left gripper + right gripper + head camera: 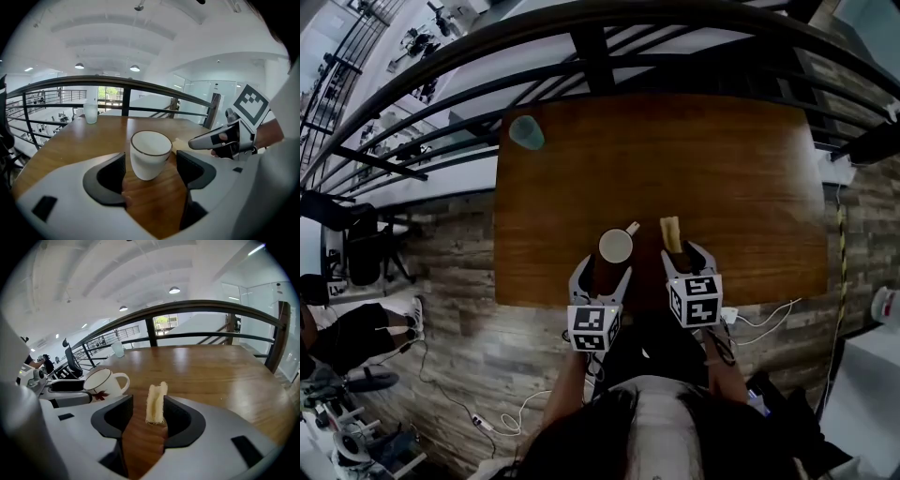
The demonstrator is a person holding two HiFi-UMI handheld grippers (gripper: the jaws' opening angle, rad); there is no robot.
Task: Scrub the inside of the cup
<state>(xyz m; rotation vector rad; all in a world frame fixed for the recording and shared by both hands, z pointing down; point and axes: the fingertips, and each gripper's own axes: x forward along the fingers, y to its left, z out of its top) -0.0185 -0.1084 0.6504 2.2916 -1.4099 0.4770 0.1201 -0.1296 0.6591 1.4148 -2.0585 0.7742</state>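
Note:
A white cup (616, 246) with a dark rim, a handle and a red mark stands upright near the front edge of the wooden table (722, 169). My left gripper (602, 272) is open; the cup (150, 154) stands between its jaws with a gap on each side. To the right of the cup, a pale yellow sponge strip (671, 234) lies flat on the table. My right gripper (687, 255) is open, and the sponge (156, 403) lies between its jaws on the wood, not pinched. The cup (101, 383) shows at the left of the right gripper view.
A frosted tumbler (526, 132) stands at the table's far left corner. A dark metal railing (600, 56) runs just behind the table. Cables and a white power strip (729, 316) lie on the plank floor by the table's front right edge.

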